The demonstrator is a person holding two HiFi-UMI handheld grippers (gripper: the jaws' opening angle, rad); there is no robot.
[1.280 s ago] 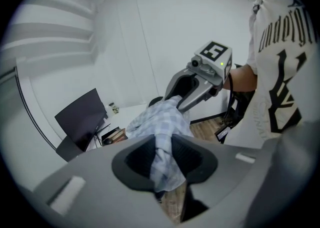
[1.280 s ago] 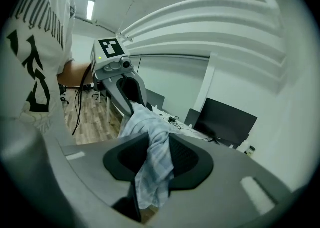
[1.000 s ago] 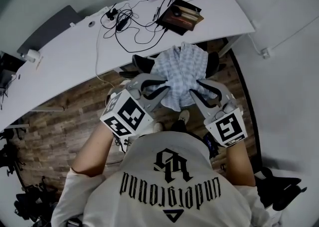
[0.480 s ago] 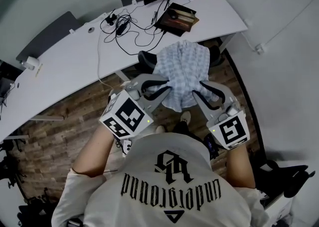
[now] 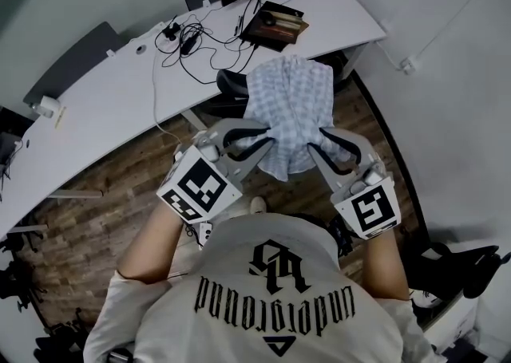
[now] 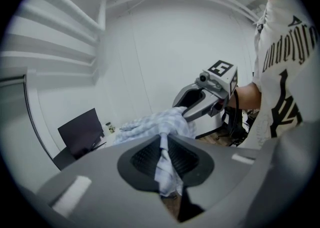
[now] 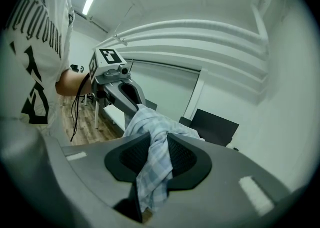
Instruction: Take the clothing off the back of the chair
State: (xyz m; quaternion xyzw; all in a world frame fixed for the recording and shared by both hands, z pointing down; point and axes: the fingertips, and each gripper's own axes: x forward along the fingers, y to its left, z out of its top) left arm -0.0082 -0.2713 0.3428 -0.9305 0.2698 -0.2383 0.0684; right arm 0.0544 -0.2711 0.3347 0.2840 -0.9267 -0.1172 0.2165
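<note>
I have the checked shirt [image 5: 291, 106] pinched at both near corners. My left gripper [image 6: 162, 146] is closed narrow on one bunched fold and my right gripper [image 7: 152, 148] on the other. Beyond the tips the shirt hides most of the chair [image 5: 230, 82], so I can't tell if they touch.

Our left gripper [image 5: 257, 142] and right gripper [image 5: 321, 136] each pinch a near edge of the pale checked shirt [image 5: 291, 102], which spreads away from us above the black chair [image 5: 231, 82], beside the white tabletop [image 5: 112, 98] strewn with cables [image 5: 188, 38]
</note>
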